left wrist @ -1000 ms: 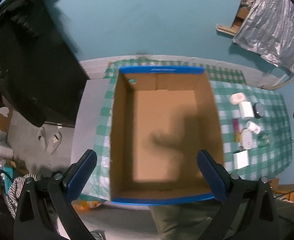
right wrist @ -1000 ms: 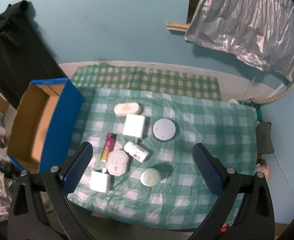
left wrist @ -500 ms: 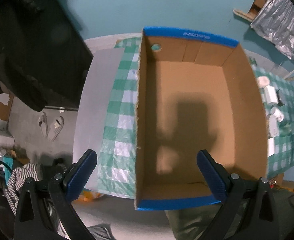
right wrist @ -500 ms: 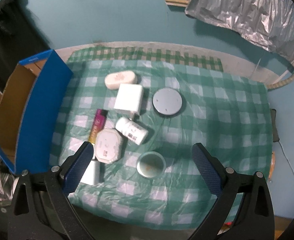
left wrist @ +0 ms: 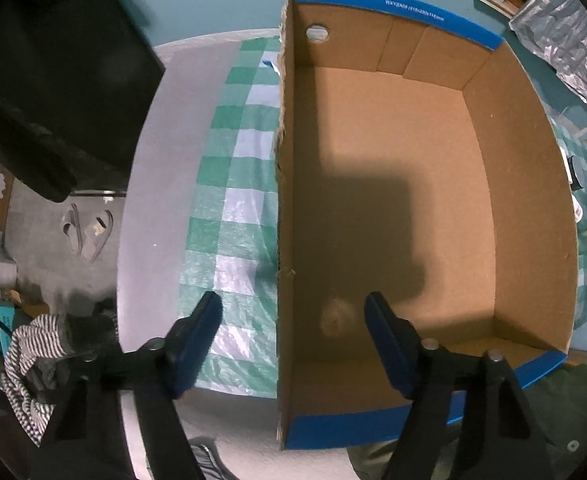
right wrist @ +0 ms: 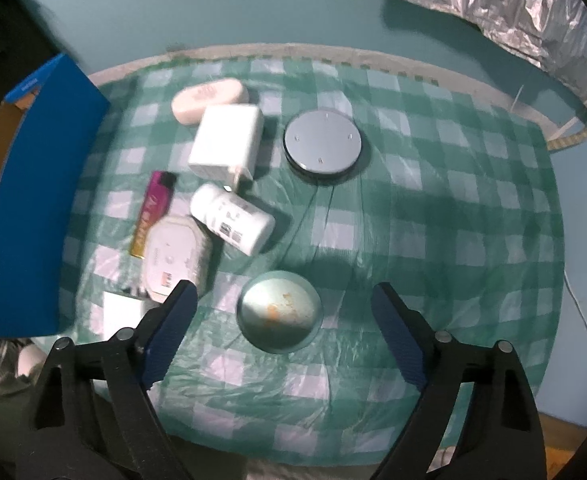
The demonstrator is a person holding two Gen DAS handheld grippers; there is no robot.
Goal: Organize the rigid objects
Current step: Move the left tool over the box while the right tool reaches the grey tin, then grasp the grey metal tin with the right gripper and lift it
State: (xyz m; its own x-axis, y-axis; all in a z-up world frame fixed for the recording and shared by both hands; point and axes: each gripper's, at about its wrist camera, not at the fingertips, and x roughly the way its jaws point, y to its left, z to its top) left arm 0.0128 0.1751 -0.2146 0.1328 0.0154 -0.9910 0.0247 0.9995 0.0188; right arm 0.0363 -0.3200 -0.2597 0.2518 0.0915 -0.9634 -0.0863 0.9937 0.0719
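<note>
An empty cardboard box with blue edges [left wrist: 393,208] fills the left wrist view. My left gripper [left wrist: 293,312] is open, its fingers straddling the box's left wall near the front. In the right wrist view my open right gripper [right wrist: 279,308] hovers just above a round pale-green lid [right wrist: 279,310]. On the checked cloth lie a grey disc [right wrist: 322,146], a white pill bottle [right wrist: 233,218], a white charger [right wrist: 227,142], a soap bar [right wrist: 209,98], a purple lighter [right wrist: 153,212], an octagonal white case [right wrist: 173,258] and a small white block [right wrist: 123,316].
The box's blue outer wall [right wrist: 41,208] stands at the left of the objects. The table's front edge [right wrist: 293,456] is just below my right gripper. Slippers [left wrist: 89,232] and striped cloth [left wrist: 33,360] lie on the floor left of the table.
Both grippers have moved down and closer. The left one narrowed its opening and now straddles the box's left wall. The right one has come down over the green lid.
</note>
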